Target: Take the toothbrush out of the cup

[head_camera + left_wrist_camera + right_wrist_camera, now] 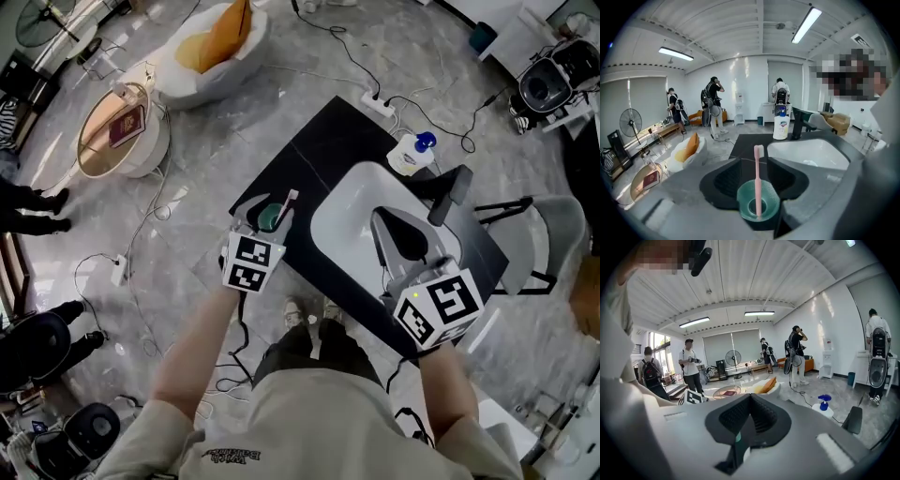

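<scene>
Currently at the setup step: the toothbrush (758, 176) is not yet lifted. It stands upright, head up, in the teal cup (743, 204), which sits on the black bench (319, 141) just left of the white sink basin (349, 192).

Brush: slim pink plastic stem, pale bristle head. Cup: small, round, smooth-walled teal plastic.

Left gripper (754, 164): ribbed black fingers (723, 180) sit on either side of the cup and appear clamped on its wall, steadying it.

Right gripper (750, 399): hangs over the basin, fingers together, nothing between them.

Judged next move: the right gripper opens, crosses to the stem above the cup's rim, pinches it and draws straight up while the left holds the cup down. The stem looks thin and slick, so a centred pinch seems needed. The basin is glossy and rounded.
</scene>
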{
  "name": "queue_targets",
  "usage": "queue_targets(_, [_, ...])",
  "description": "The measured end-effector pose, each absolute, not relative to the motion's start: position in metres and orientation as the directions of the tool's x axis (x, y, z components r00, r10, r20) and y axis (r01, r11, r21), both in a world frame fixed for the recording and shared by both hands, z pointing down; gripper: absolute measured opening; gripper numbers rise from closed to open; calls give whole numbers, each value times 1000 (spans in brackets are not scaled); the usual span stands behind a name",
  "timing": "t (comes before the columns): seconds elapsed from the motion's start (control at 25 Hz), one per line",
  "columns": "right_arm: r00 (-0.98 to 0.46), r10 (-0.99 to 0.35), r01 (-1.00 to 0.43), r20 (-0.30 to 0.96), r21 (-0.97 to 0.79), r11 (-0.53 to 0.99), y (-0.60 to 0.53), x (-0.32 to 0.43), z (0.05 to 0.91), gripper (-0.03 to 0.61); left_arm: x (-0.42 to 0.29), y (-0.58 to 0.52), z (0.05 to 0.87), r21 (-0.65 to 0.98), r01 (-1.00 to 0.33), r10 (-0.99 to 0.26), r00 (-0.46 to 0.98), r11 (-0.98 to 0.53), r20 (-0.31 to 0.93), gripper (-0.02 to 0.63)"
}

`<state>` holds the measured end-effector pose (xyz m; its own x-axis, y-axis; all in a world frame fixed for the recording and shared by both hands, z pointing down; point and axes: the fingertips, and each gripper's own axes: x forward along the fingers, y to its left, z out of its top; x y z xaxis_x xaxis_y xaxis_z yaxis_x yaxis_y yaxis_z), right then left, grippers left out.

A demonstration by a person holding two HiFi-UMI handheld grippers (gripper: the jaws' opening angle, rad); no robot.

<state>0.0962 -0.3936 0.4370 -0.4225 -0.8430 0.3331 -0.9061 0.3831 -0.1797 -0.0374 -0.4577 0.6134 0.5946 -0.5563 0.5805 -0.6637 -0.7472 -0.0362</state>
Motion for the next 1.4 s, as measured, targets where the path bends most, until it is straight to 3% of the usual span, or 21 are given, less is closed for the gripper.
queue_targets(0.32, [-398, -841, -917, 366, -195, 349, -402, 114, 459, 3, -23, -458, 661, -9, -654, -487, 554, -756, 675, 179])
queue_targets(0.52, [-393, -839, -919, 377, -200, 341, -401, 118, 466, 3, -22, -462, 669, -17, -658, -484, 536, -752, 692, 126])
queue_targets(0.68, [-392, -837, -919, 382, -197, 340, -397, 121, 468, 3, -24, -467, 664, -9, -690, -516, 532, -724, 672, 36])
queue_targets(0.8, [-390, -839, -920, 379, -193, 341, -395, 123, 464, 3, -26, -464, 658, -4, -695, -521, 535, -719, 665, 26])
queue_targets(1.08, [-391, -855, -920, 339, -174, 352, -383, 123, 438, 3, -32, -455, 600, -47, -688, -570, 558, -724, 604, 25])
queue_targets(1.4, [-392, -892, -920, 225, -112, 376, -365, 123, 369, 3, -45, -446, 465, -88, -712, -677, 613, -697, 407, 26])
